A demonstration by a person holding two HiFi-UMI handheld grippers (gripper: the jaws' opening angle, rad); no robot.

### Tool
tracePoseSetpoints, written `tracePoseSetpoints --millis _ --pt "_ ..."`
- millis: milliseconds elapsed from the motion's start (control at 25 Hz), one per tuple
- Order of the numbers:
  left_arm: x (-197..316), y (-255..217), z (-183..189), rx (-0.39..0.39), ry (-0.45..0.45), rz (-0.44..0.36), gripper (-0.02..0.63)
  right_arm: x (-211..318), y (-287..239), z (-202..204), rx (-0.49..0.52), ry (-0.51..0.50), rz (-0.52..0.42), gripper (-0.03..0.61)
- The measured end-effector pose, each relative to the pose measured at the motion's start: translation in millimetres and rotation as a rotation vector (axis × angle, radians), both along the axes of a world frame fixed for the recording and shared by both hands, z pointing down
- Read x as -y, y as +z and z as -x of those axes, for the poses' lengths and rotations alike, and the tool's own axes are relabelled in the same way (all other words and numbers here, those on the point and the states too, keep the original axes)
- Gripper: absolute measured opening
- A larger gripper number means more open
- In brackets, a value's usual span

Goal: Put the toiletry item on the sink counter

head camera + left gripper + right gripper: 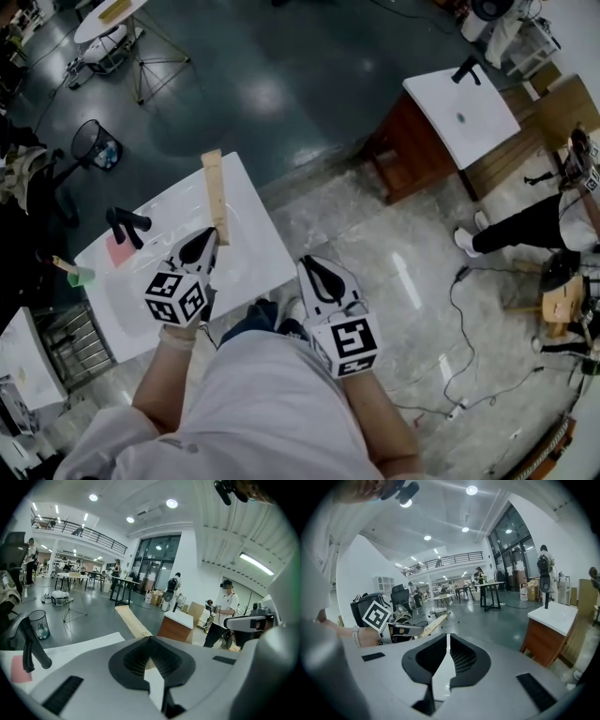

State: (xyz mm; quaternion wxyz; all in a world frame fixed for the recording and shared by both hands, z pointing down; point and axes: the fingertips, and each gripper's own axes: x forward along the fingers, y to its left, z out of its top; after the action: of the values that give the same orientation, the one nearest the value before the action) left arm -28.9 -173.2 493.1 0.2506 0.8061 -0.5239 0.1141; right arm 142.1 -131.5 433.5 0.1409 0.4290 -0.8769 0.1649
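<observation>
The white sink counter (pixel 255 246) lies at the left of the head view, with a black faucet (pixel 126 226) at its back. A flat pink item (pixel 119 250) lies beside the faucet, and a small green item (pixel 81 276) sits at the counter's left edge. My left gripper (pixel 201 247) hovers over the basin, shut with nothing between its jaws. My right gripper (pixel 317 273) is just off the counter's right edge over the floor, also shut and empty. The left gripper view shows the faucet (pixel 31 642), the pink item (pixel 20 669) and the shut left gripper (pixel 150 640).
A wooden plank (pixel 217 195) leans across the counter's far corner. A second sink cabinet (pixel 448 120) stands at the upper right, with a person (pixel 530 223) beside it and cables (pixel 461 309) on the floor. A mesh bin (pixel 97 145) and a tripod (pixel 142 58) stand beyond.
</observation>
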Motion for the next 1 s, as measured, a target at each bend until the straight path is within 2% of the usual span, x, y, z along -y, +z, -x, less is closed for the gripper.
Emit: tracePoseSetpoints --millis 600,1000 --pt "80 87 56 0.018 -0.011 0.108 0.017 49 30 33 -0.064 0.066 0.08 0.032" --pt "112 144 67 0.033 0.01 0.181 0.017 67 51 35 -0.101 0.125 0.136 0.032"
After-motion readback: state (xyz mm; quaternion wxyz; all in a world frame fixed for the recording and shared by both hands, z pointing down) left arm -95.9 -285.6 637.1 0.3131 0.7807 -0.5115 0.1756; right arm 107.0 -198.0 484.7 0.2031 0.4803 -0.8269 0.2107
